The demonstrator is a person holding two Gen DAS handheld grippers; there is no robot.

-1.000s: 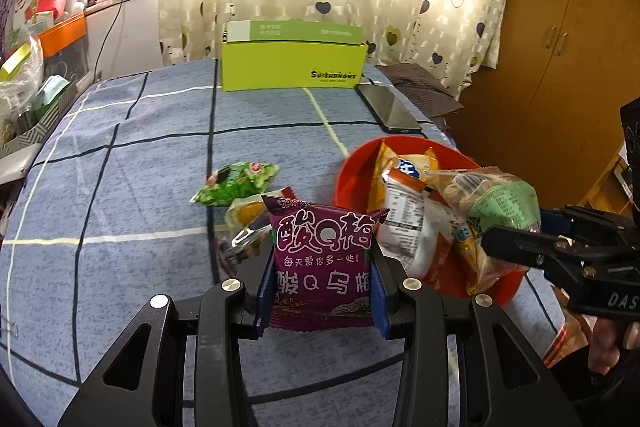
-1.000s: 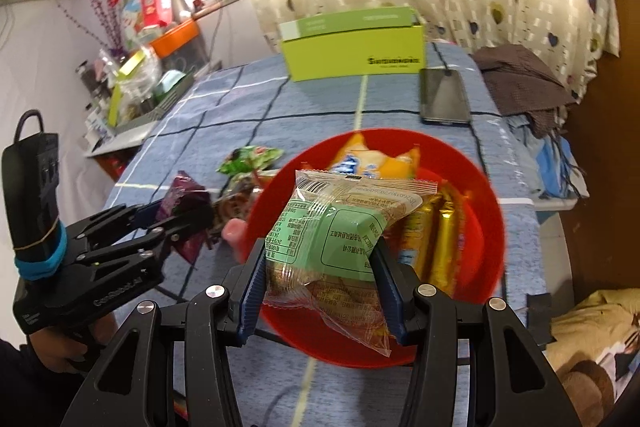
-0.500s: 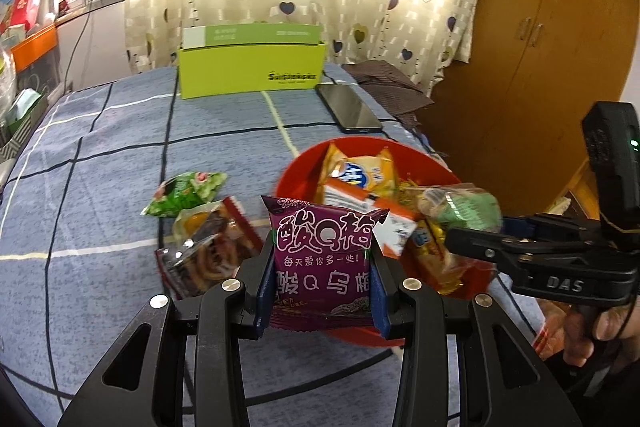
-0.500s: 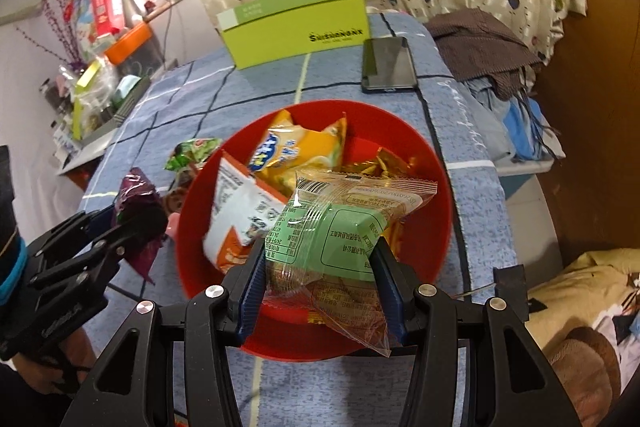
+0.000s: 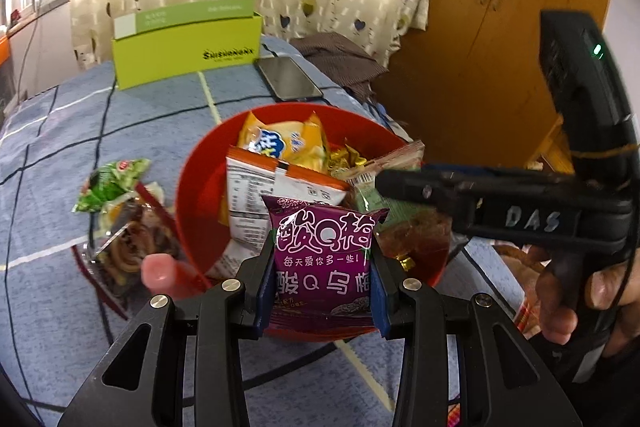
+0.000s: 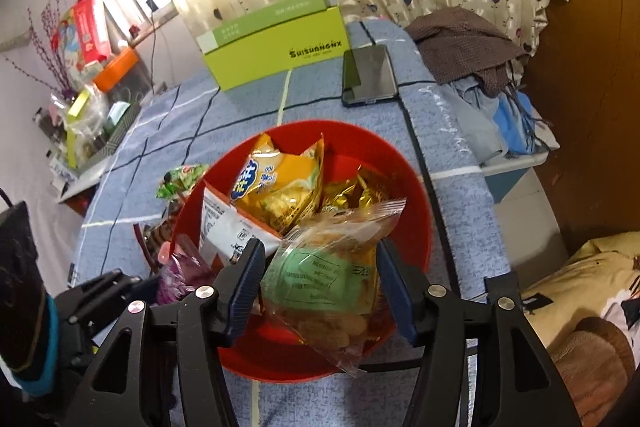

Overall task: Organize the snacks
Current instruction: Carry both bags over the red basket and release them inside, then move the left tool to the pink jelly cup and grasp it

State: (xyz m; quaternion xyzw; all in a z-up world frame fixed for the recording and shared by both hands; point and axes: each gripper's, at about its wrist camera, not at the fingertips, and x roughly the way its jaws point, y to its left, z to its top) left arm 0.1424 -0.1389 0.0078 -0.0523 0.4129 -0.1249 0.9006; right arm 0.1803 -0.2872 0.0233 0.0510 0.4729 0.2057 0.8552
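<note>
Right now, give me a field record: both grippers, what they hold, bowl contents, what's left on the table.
left gripper: shut on purple packet, at near rim of red bowl
right gripper: open, jaws spread beside green packet, over the bowl
bowl contents: yellow bag, white-and-orange bag, gold wrappers
outside bowl, on blue cloth: green snack, clear packs
far end: green box, phone

The red bowl (image 5: 192, 187) is seen from close above its near rim by the left wrist view, facing the curtain. The same bowl (image 6: 416, 195) and green box (image 6: 276, 55) are shared by the right wrist view, looking steeply down.
</note>
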